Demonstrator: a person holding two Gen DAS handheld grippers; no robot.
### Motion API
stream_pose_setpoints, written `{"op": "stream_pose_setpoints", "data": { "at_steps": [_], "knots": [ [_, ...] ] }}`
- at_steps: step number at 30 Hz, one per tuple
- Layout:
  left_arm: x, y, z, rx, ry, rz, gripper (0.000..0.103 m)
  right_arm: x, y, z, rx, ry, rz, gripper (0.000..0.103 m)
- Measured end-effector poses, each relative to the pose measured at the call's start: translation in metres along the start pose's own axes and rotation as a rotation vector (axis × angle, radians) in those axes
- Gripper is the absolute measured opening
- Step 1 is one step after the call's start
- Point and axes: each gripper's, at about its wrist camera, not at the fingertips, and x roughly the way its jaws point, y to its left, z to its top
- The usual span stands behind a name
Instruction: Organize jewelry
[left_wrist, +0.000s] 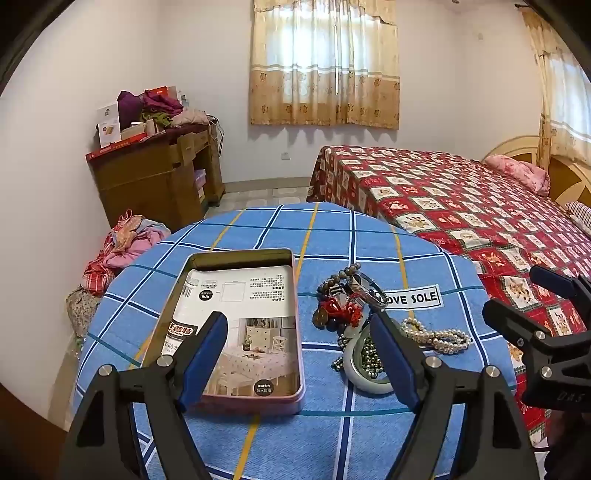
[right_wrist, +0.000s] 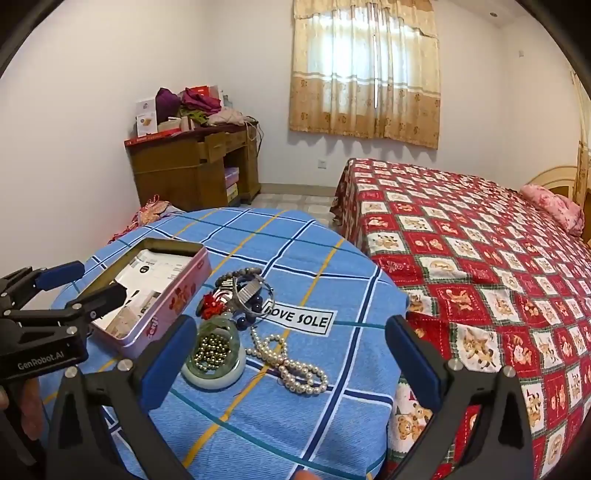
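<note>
An open pink tin box (left_wrist: 236, 400) (right_wrist: 173, 306) lined with a printed sheet sits on the blue checked table. Right of it lies a jewelry pile: a pearl necklace (left_wrist: 439, 338) (right_wrist: 295, 365), a jade bangle (left_wrist: 364, 378) (right_wrist: 214, 378) with small metallic beads inside, red ornaments (left_wrist: 341, 308) (right_wrist: 211, 304), a dark bead bracelet (left_wrist: 341, 277) (right_wrist: 240, 273) and metal bangles. My left gripper (left_wrist: 299, 332) is open above the tin's near end. My right gripper (right_wrist: 291, 336) is open above the pearls and the bangle. Neither holds anything.
The round table (left_wrist: 332, 435) carries a blue checked cloth with a "LOVE SOLE" label (right_wrist: 299, 317). A bed with a red patterned cover (right_wrist: 480, 258) stands close on the right. A wooden desk (left_wrist: 159, 177) piled with clothes stands at the back left.
</note>
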Motion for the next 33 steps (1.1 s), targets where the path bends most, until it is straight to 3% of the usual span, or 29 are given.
{"op": "stream_pose_setpoints", "data": {
  "at_steps": [33],
  "knots": [
    [0.0033, 0.0054, 0.0010, -0.011, 0.009, 0.008, 0.080, 0.0014, 0.0063, -0.0013, -0.005, 0.012, 0.005, 0.103]
  ]
}}
